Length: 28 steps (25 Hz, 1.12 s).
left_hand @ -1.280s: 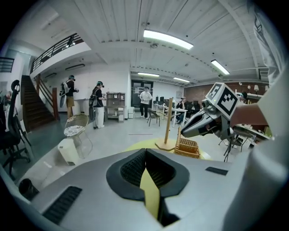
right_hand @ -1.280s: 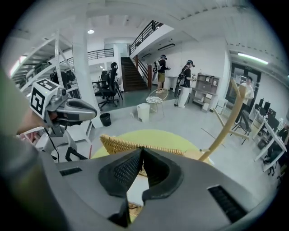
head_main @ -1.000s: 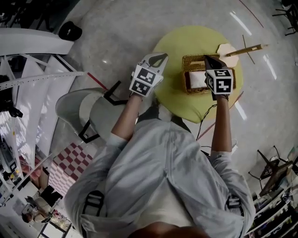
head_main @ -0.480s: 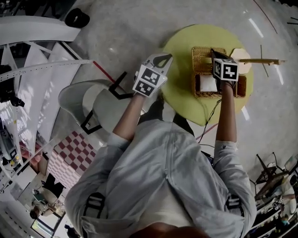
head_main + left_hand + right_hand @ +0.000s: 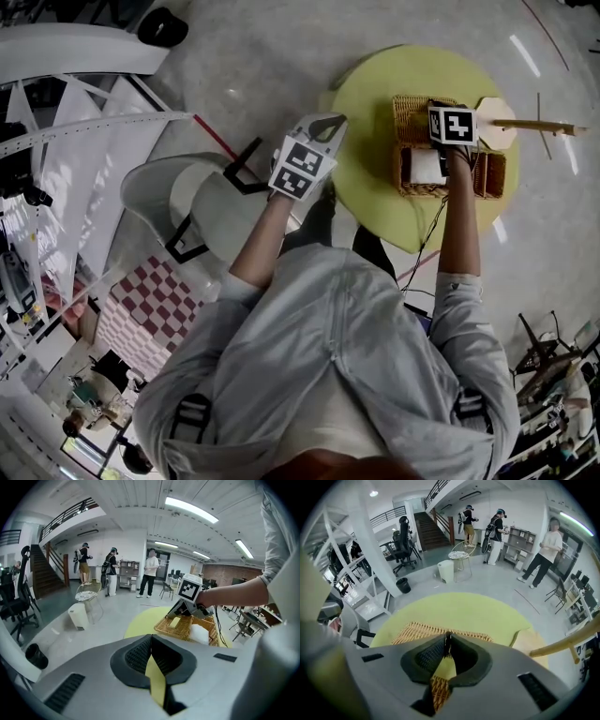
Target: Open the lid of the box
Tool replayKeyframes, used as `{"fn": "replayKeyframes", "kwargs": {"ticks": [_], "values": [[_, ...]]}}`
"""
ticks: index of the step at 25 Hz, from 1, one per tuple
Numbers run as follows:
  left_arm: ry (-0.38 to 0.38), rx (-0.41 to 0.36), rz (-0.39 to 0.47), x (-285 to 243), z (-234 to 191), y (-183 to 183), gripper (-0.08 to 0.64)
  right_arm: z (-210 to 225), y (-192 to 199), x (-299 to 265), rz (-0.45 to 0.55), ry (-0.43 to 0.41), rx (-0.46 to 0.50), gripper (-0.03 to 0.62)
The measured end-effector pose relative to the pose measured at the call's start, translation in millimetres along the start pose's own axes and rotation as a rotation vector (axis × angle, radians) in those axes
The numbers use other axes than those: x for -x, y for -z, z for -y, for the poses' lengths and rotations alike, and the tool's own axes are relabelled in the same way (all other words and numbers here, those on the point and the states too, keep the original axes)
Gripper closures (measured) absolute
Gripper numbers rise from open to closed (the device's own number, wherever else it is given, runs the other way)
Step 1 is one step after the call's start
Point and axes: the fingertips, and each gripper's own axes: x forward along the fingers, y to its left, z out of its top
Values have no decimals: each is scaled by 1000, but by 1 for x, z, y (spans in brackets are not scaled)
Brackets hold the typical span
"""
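Hovering over the wicker box [image 5: 487, 176], right tool [image 5: 447, 641] is parting its jaws, lid [image 5: 412, 112] just ahead, unpinched; left tool [image 5: 151, 639] is hanging clenched, empty.

A: Floor?
B: Grey polished floor [image 5: 262, 56], glossy, streaked with reflections.
A: Furniture?
B: One round yellow-green surface [image 5: 370, 141]; grey chair [image 5: 187, 211] near it; black office chair [image 5: 404, 548]; wire chair [image 5: 461, 555]; white bin [image 5: 446, 570]; black bin [image 5: 403, 585]; shelf unit [image 5: 520, 545].
A: Structure, lighting?
B: Dark staircase [image 5: 433, 531], railed balcony [image 5: 70, 512], white walls, white truss frame [image 5: 103, 141]; ceiling light strips [image 5: 190, 509], lit.
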Motion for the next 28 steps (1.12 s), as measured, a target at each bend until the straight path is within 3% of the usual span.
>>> {"fn": "replayKeyframes", "kwargs": {"ticks": [6, 13, 20, 28], "values": [[11, -3, 10, 3, 10, -3, 531, 2, 3, 22, 30, -10, -7, 482], [54, -51, 68, 1, 33, -30, 531, 16, -1, 92, 159, 40, -1, 471], [68, -117, 166, 19, 56, -80, 531, 22, 12, 184, 309, 113, -13, 543], [59, -167, 294, 54, 80, -147, 531, 23, 23, 286, 498, 209, -27, 566]]}}
